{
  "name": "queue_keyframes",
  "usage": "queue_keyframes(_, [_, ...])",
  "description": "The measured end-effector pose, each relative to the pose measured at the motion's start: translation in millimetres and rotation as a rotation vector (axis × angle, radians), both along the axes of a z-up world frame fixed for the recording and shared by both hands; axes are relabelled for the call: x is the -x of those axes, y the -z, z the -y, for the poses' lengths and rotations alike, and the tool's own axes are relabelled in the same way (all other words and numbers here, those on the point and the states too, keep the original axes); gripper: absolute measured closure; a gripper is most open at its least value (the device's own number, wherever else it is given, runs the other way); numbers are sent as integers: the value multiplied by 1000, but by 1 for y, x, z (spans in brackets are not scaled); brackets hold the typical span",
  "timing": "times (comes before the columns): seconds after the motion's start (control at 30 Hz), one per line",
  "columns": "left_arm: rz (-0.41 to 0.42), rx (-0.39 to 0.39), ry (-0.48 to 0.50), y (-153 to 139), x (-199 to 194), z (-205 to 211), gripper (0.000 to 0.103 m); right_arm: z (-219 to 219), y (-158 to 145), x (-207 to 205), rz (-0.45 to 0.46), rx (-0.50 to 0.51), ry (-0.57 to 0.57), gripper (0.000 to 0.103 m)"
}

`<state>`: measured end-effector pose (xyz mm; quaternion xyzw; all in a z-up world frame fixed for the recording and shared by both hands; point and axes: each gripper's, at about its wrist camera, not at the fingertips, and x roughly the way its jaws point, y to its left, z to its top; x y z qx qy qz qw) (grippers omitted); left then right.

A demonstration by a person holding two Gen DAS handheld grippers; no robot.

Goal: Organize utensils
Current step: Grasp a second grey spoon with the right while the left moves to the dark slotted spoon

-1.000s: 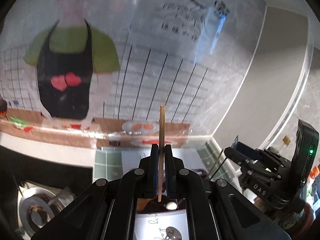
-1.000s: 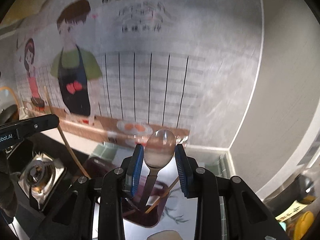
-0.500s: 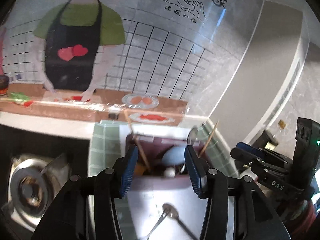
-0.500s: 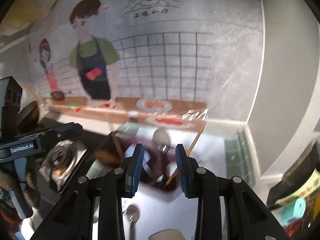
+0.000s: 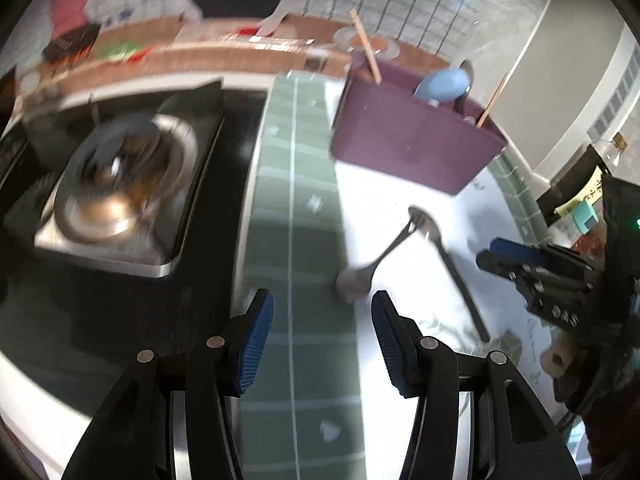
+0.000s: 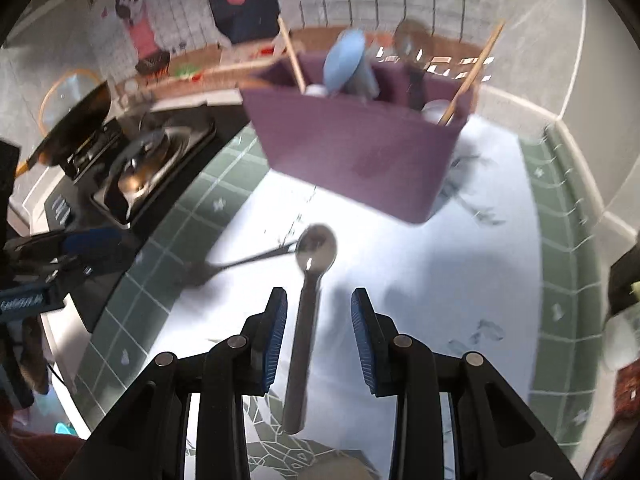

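— On the worktop (image 6: 460, 280), what's loose?
— Two spoons. One spoon (image 6: 308, 312) lies between the parted fingers of the right claw (image 6: 319, 338), unheld; the other spoon (image 5: 384, 256) crosses it near the bowls.
— And the left claw (image 5: 322, 344)?
— Released, empty, above the green mat (image 5: 296, 216). The purple holder (image 6: 352, 152) stands behind, with chopsticks (image 6: 472, 76) inside.

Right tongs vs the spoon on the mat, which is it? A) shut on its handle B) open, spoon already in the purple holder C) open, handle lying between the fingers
C: the right tongs stand open with the metal spoon lying flat on the mat, its handle between the spread fingers, neither pad touching it.
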<state>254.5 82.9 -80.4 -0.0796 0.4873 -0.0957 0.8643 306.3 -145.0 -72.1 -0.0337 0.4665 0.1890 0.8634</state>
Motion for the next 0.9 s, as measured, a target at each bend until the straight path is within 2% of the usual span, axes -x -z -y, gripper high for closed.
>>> queue_keyframes(0.13, [-31,13,-51,9,14,-8,51,-5,13,-7,-15,4,2,72])
queue_keyframes(0.3, [-37,12,-69,7,24,-13,51,-14,24,-22,-16,35,3,72])
queue_keyframes(0.6, [-47,7,-68,7,32,-15,51,-33,29,-38,20,91,-30,72])
queue_keyframes(0.9, [-62,18,-60,10,34,-13,51,-41,33,-53,31,130,-17,71])
